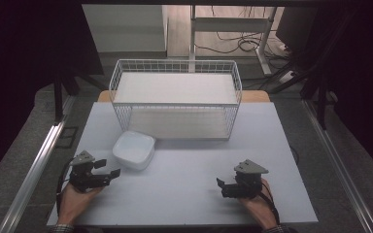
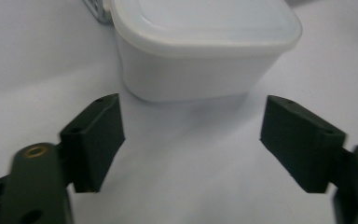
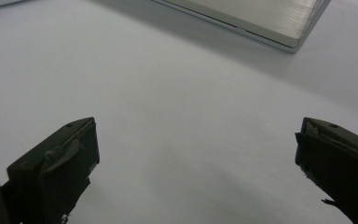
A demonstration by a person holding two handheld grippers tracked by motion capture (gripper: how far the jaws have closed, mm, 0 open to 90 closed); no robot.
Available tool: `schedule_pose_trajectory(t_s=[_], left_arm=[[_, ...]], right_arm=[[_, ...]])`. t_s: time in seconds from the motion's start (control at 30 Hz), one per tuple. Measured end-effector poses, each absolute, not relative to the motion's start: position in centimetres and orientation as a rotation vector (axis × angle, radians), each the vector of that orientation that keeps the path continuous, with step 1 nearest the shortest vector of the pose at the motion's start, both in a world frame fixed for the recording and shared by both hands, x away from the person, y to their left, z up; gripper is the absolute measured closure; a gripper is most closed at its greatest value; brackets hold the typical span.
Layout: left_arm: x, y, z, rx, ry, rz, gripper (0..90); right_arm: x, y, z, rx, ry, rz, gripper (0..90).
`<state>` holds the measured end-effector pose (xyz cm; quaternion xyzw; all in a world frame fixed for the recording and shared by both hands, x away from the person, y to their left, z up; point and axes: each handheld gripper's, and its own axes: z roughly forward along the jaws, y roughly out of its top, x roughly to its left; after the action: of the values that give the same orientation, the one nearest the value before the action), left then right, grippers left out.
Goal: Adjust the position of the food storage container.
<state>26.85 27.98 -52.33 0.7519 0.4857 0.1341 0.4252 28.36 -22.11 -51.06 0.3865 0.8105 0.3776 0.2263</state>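
Pale bench (image 1: pixel 184 179) surface lies bare between the two hands. At its far edge stands a white wire basket (image 1: pixel 175 99); its base plate is cut off in the right gripper view. The lidded white container (image 1: pixel 134 149) sits just before the basket's left corner. The left gripper (image 1: pixel 108 169) faces it, jaws released and short of its wall. The right gripper (image 1: pixel 220 187) rests well apart, jaws spread, nothing between them.
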Motion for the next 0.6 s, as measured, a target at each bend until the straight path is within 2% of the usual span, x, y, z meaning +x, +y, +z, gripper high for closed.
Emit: schedule_pose_trajectory(t_s=[0.13, 0.17, 0.23, 0.3, 0.43, 0.6], left_arm=[[28.2, 28.4, -52.0, 1.887, 1.241, 0.355, 32.7], [28.5, 28.5, -52.0, 1.888, 1.250, 0.365, 38.6], [29.1, 28.8, -52.1, 1.881, 1.272, 0.380, 41.8], [29.6, 29.5, -52.1, 1.841, 1.249, 0.311, 43.9], [29.5, 30.9, -51.6, 1.805, 1.270, 0.358, 59.8], [29.7, 32.2, -51.6, 1.744, 1.282, 0.355, 64.6]], right_arm=[[28.3, -21.9, -51.1, 1.074, 2.240, 1.048, 0.0], [28.2, -21.9, -51.0, 1.073, 2.241, 1.051, 0.0], [28.2, -21.9, -51.0, 1.075, 2.241, 1.056, 0.0], [28.2, -22.0, -50.8, 1.075, 2.238, 1.064, 0.0], [28.1, -22.0, -50.7, 1.085, 2.234, 1.065, 0.0], [28.2, -21.9, -50.8, 1.100, 2.237, 1.070, 0.0]])
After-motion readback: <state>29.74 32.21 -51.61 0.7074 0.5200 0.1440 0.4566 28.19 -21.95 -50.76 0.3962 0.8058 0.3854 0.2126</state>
